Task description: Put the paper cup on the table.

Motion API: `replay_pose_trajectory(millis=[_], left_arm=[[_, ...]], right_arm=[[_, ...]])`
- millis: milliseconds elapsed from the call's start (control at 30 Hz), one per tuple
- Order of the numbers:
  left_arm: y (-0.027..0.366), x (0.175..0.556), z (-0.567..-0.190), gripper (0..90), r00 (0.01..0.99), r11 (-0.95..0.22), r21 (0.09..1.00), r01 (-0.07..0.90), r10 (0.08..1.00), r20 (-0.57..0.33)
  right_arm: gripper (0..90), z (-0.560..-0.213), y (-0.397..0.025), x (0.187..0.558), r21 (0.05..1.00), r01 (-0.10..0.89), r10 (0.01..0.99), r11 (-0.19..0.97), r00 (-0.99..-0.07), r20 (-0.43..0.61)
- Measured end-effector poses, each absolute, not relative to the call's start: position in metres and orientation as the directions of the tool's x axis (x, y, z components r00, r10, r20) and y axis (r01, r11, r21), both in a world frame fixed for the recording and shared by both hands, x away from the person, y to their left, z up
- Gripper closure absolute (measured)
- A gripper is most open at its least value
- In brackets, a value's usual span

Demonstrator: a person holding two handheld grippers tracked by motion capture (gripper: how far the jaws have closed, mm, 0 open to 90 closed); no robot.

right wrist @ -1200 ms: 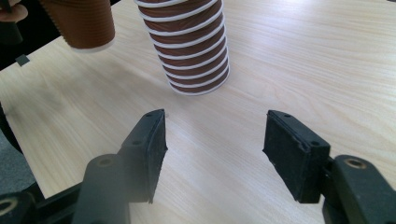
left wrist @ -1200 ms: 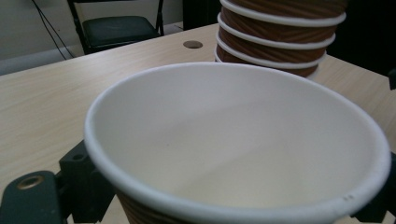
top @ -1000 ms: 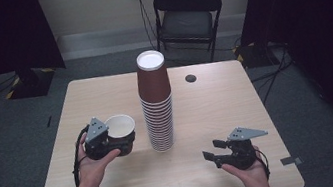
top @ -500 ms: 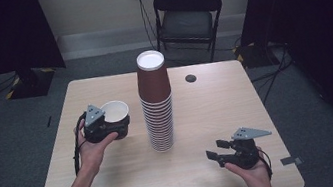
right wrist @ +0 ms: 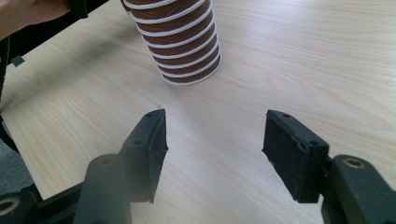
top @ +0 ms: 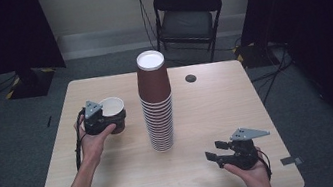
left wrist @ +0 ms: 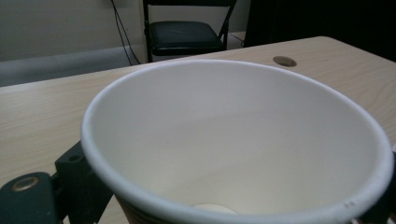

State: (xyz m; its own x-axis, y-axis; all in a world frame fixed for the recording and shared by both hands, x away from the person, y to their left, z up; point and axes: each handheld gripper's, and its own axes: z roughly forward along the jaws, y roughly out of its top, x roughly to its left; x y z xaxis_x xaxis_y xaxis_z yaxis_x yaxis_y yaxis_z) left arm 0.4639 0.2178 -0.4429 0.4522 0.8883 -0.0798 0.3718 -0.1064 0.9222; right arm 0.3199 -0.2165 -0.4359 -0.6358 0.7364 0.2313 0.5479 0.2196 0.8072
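The table (top: 118,182) is light wood; it stands on a grey floor (top: 3,160) in a room with dark curtains at both sides; a black folding chair (top: 186,17) waits behind the far edge, near a pale wall; a small dark round spot (top: 190,78) sits on the tabletop toward the back.

In the middle of the table stands a tall stack of brown cups (top: 157,102), upside down, with a white bottom on top; white rims ring it all the way down.

One single cup (top: 114,113) is apart from the stack, on the left side of the table; it is upright with its mouth up; its inside is white and has nothing in it.

The left gripper (top: 103,121) pinches this cup by its side, just above the table; the person's left hand (top: 92,140) reaches in from the bottom edge.

The right gripper (top: 218,151) is at the near right of the table, well apart from the stack; its jaws are spread wide with bare wood between them; it points toward the foot of the stack.
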Motion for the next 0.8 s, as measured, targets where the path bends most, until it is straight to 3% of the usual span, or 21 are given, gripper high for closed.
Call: replay_pose_trajectory(millis=[800], left_arm=[[0.22, 0.462, -0.456, 8.2, 0.507, -0.222, 0.857, 0.465, 0.86, -0.053]], right_arm=[[38.5, -0.435, -0.214, 0.32, 0.807, 0.546, 0.734, 0.225, -0.64, 0.229]])
